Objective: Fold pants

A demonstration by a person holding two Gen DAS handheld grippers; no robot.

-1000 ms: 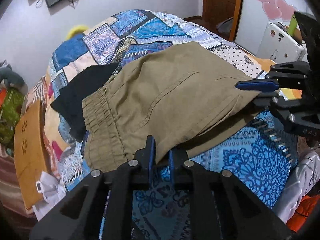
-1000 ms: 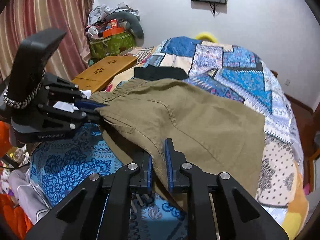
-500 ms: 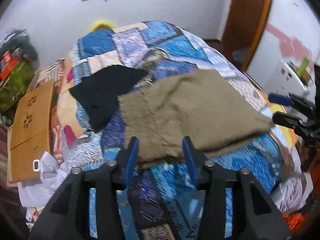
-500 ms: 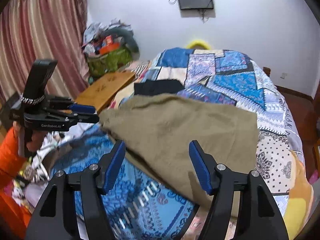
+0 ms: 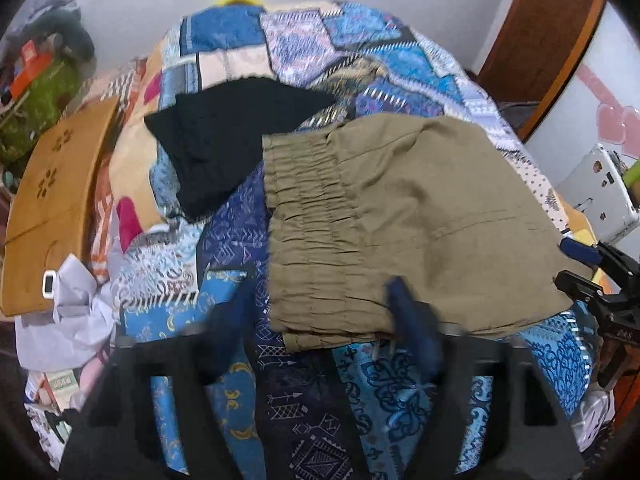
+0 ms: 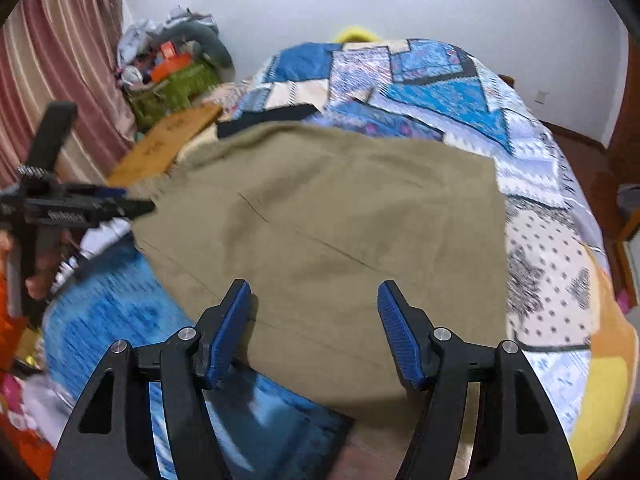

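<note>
The olive-khaki pants [image 5: 400, 216] lie folded flat on the patterned bed, elastic waistband toward the left in the left wrist view. They also fill the middle of the right wrist view [image 6: 340, 232]. My left gripper [image 5: 320, 320] is open and blurred, just in front of the pants' near edge, holding nothing. My right gripper [image 6: 314, 320] is open, its blue pads [image 6: 230, 328] spread above the pants' near edge, empty. Each gripper shows at the side of the other's view.
A black garment [image 5: 232, 140] lies on the bedspread [image 5: 320, 48] beyond the waistband. A wooden lap table [image 5: 48, 200] and white cloth [image 5: 72, 304] sit at the bed's left. A curtain [image 6: 48, 80], clutter pile [image 6: 172, 64] and wooden door [image 5: 536, 28] surround the bed.
Both grippers were shut on the pants' edges a second ago. They have opened, let the pants drop flat on the bed, and pulled back toward the near edge.
</note>
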